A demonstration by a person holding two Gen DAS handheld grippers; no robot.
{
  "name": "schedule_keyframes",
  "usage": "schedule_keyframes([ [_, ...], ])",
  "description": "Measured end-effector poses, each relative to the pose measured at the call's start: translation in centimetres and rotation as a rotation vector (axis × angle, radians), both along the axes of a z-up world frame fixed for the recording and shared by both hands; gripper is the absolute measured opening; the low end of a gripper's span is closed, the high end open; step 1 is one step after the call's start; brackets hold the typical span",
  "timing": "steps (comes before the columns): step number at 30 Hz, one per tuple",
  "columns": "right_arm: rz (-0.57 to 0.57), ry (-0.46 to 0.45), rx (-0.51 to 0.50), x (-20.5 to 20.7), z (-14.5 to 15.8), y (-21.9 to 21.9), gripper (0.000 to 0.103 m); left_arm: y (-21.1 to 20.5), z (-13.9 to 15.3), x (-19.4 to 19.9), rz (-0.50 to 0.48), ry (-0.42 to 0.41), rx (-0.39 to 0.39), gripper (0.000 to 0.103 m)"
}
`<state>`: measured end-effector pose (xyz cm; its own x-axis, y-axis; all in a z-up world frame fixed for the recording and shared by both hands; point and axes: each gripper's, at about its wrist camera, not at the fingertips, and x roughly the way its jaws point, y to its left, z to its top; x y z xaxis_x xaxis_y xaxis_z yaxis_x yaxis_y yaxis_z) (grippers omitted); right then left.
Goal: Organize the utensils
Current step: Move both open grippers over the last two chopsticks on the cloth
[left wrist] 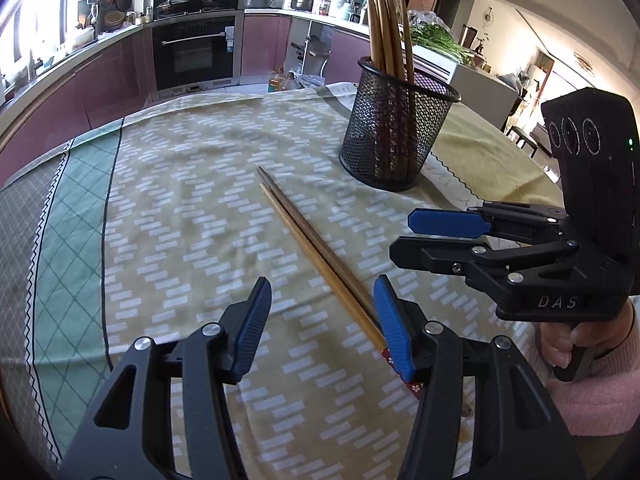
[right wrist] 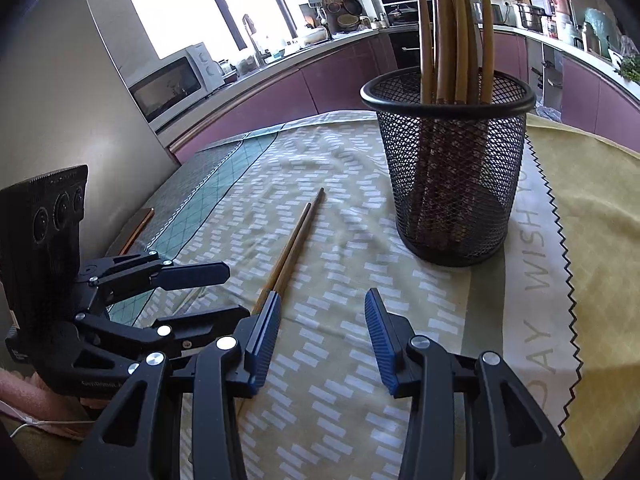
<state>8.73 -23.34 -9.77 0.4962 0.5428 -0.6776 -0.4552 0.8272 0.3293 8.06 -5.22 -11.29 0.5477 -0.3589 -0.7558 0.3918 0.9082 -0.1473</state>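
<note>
Pair of chopsticks (left wrist: 316, 252) flat on the desk (left wrist: 180, 184), thick ends beside left gripper (left wrist: 322, 326) right finger, both grippers' fingers spread wide, empty, right gripper (right wrist: 322, 338) alongside, mesh holder (right wrist: 452, 168) beyond.

Each tool is matte black plastic with linked arms pinned by round silver screws, and its fingers carry ribbed blue pads (left wrist: 253, 328). The right tool (left wrist: 404, 236) bears pale "DAS" lettering and three round recesses on its upright block. Below it, a bare-skinned hand (left wrist: 560, 340) emerges from what looks like a fuzzy pink sleeve (left wrist: 596, 392).
</note>
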Motion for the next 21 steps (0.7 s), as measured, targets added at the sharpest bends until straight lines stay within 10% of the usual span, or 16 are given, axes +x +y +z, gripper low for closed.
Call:
schedule_keyframes([
  [21,0.020,0.009,-0.006,0.2,-0.5,0.6,0.041,0.3,-0.8,1.2,-0.008,0.010,0.047,0.025],
])
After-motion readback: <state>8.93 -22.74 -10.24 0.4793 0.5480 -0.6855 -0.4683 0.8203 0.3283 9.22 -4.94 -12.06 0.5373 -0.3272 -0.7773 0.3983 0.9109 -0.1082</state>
